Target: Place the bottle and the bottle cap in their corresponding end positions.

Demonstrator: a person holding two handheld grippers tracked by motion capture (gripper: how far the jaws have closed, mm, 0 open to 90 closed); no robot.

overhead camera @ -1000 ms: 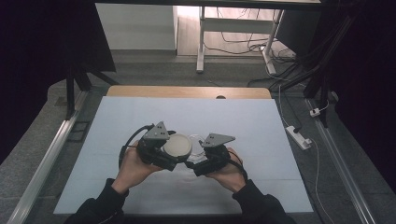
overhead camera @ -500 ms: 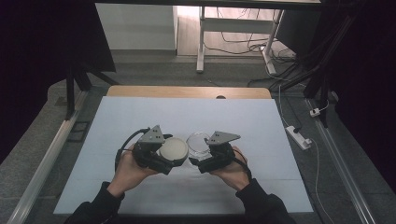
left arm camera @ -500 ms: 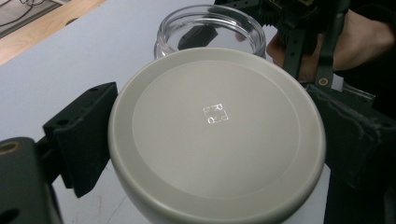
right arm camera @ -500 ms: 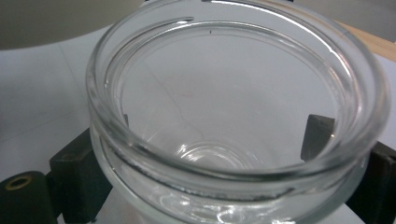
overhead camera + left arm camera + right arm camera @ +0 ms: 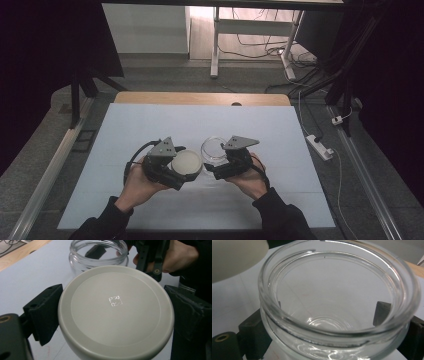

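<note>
Gripping a pale round lid [image 5: 116, 312] between its jaws, the left gripper [image 5: 170, 167] holds it just beside the open glass jar [image 5: 337, 305], which sits clamped between the right gripper's [image 5: 227, 167] jaws.

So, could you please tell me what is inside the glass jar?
Nothing: the glass jar is open and empty, its clear base showing the table beneath. The lid is off.

A lab: covered table [image 5: 200, 125], dark curtains [image 5: 45, 60], floor cables [image 5: 260, 47].
</note>
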